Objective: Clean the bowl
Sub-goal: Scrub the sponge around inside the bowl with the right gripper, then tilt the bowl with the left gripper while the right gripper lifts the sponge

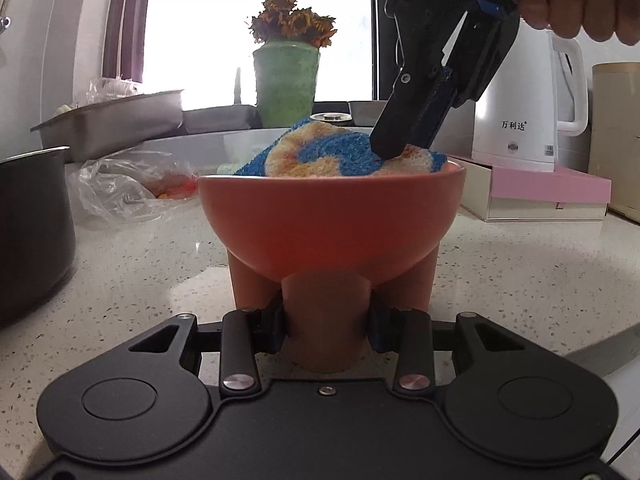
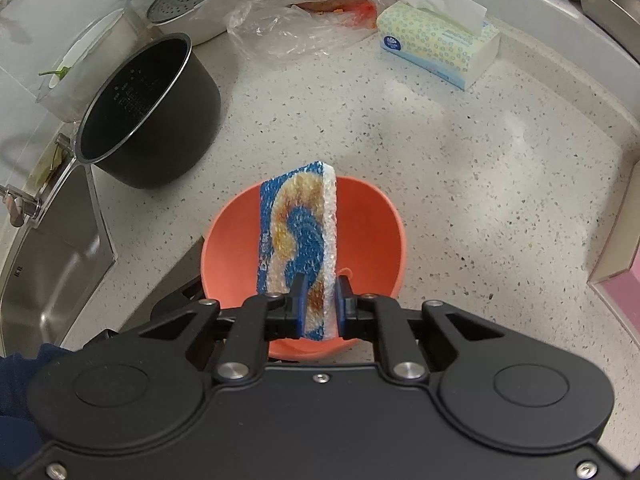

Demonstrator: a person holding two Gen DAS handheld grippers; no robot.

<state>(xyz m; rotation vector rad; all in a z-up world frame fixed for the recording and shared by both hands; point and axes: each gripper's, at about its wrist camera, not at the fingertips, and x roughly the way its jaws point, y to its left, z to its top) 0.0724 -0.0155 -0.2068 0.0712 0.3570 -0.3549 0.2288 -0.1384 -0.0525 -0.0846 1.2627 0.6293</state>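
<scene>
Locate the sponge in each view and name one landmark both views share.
Left wrist: sponge sits upper centre, poking above the bowl rim.
Right wrist: sponge is centre, standing on edge inside the bowl.
Shared landmark: plastic bag.

Home kitchen: steel sink (image 2: 48, 280), kettle (image 1: 524, 112), speckled countertop (image 2: 460, 168).
</scene>
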